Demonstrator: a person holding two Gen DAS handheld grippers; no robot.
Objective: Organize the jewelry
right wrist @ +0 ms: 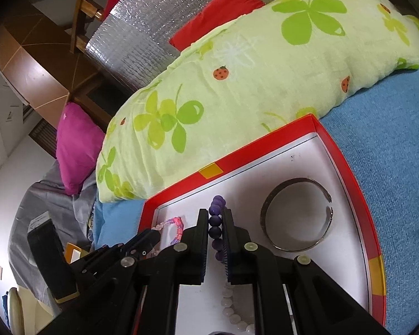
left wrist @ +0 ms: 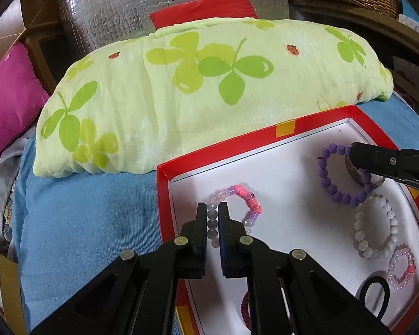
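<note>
The left tool (left wrist: 212, 212) points forward and down, its two black fingers (left wrist: 201, 217) drawn close together with a string of grey beads (left wrist: 212, 223) pinched between the pads. The right tool (right wrist: 215, 217) reaches in from the right side, also angled down, its fingers (right wrist: 202, 223) nearly parallel and clamped on a row of purple beads (right wrist: 215, 224). In the right wrist view the left tool lies low at the left, just beside the right one.

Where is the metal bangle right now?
The metal bangle lies in the red box, near its far right corner, just right of the purple bracelet in the right gripper.
</note>
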